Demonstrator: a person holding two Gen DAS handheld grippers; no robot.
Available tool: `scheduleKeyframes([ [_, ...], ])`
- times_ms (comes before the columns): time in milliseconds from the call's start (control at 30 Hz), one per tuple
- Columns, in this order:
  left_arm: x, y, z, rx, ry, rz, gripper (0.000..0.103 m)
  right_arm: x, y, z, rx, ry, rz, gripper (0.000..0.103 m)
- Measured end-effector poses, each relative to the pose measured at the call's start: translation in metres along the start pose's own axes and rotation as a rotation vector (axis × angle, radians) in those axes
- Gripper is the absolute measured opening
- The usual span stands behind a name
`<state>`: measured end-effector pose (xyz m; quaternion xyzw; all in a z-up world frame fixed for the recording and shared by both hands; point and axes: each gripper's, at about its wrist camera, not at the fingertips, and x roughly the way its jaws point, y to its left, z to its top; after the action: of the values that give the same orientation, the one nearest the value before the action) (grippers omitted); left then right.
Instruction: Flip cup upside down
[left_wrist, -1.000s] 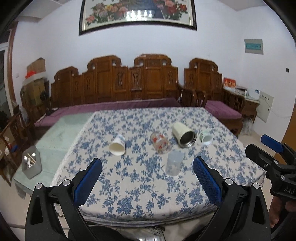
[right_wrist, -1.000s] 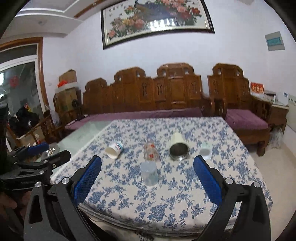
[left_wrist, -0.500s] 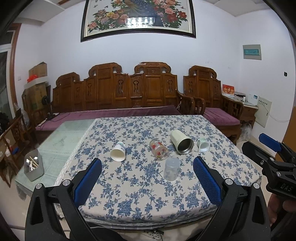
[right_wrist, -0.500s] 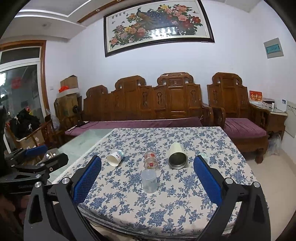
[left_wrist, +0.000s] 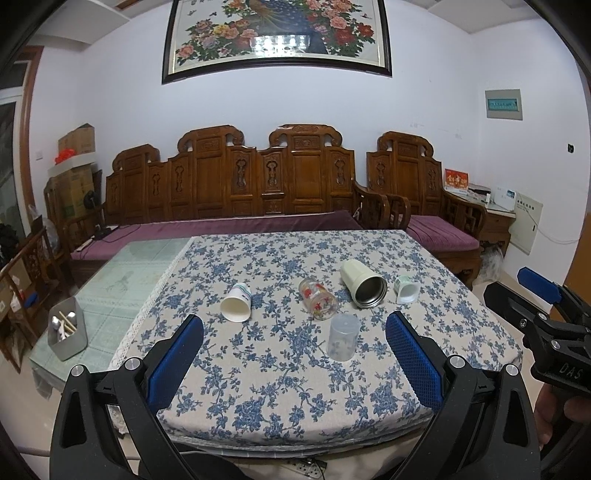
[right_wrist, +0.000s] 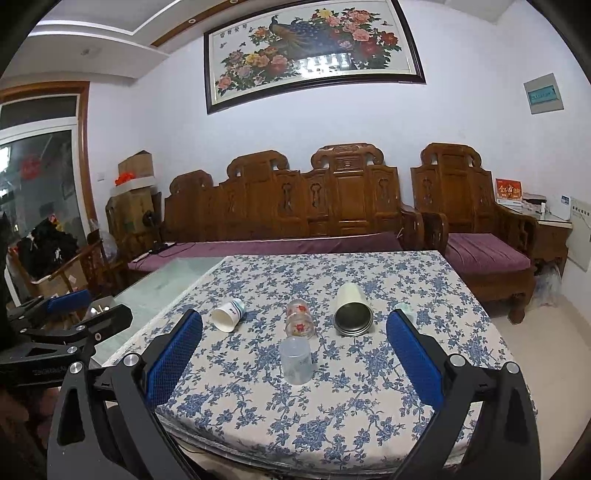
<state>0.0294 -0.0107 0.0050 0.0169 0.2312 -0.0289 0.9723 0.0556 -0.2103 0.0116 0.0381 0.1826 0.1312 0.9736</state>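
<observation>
A clear plastic cup stands bottom up near the front of the flowered tablecloth. Behind it lie on their sides a white paper cup, a flower-printed glass, a cream steel tumbler and a small white-green cup. My left gripper is open and empty, short of the table's front edge. My right gripper is open and empty, also short of the cups.
A grey holder with utensils stands on the bare green glass tabletop at the left. A carved wooden sofa with purple cushions is behind the table.
Both grippers have drawn back and tilted up from the table, so the cups look smaller and farther. No cup has moved. Both stay open.
</observation>
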Motion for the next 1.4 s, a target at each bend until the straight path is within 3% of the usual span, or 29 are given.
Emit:
scheduleKeyframes([
  [1400, -0.0022, 0.0007, 0.0034, 0.001, -0.006, 0.001, 0.095, 0.0010, 0.0012, -0.0022, 0.002, -0.001, 0.003, 0.100],
])
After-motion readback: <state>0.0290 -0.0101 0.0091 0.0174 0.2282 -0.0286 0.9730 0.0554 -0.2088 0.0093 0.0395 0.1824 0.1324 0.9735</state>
